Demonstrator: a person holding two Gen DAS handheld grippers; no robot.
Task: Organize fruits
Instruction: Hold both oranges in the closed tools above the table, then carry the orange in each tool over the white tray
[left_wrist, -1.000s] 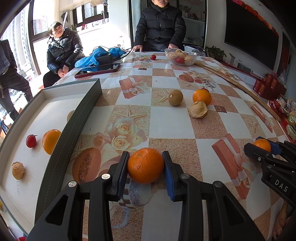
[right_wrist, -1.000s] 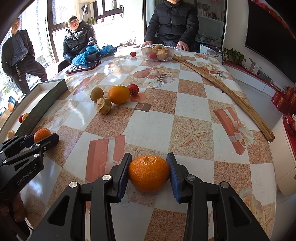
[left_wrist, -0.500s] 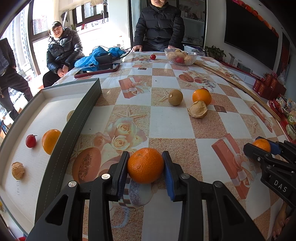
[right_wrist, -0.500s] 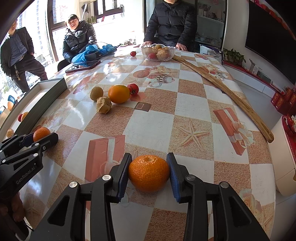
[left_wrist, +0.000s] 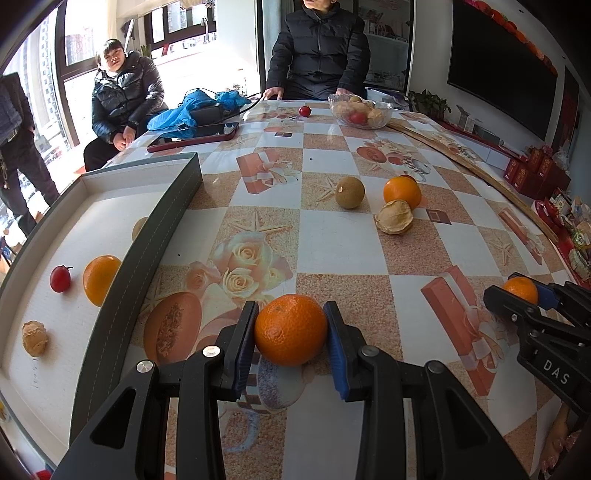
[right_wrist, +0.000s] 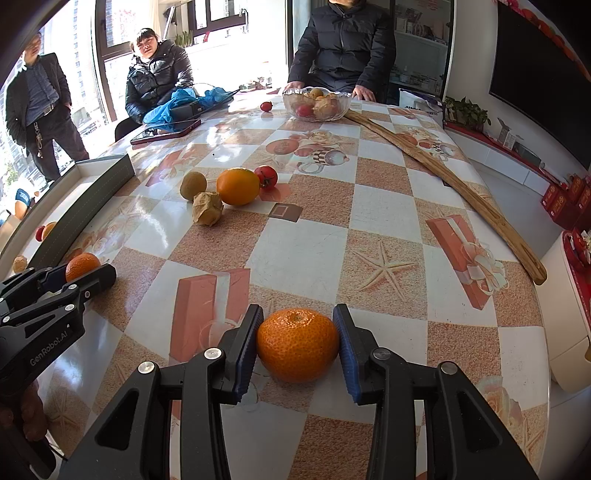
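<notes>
Tangerine (left_wrist: 290, 329), bright orange with pebbled skin, sits clamped between my left gripper (left_wrist: 290, 339) pads near the table's (left_wrist: 343, 254) front edge, beside the tray's (left_wrist: 155, 236) dark wall. My right gripper (right_wrist: 297, 347) is clamped on a second tangerine (right_wrist: 297, 344), flatter, dimpled on top.

The right claw (right_wrist: 297, 345) grips a mandarin (right_wrist: 297, 344) between its blue pads (right_wrist: 246, 354), low over the checkered surface (right_wrist: 384, 206). At the left edge the left claw (right_wrist: 79, 275) holds a second mandarin (right_wrist: 82, 266). Farther out lie a kiwi (right_wrist: 193, 186), a husked fruit (right_wrist: 207, 208), an orange (right_wrist: 238, 186) and a tomato (right_wrist: 266, 177), close together, the tomato touching the orange. A glass bowl (right_wrist: 317, 104) of fruit stands at the far end, with a long wooden stick (right_wrist: 443, 173) running along the right side. A dark-walled tray (right_wrist: 86, 197) sits at left.
</notes>
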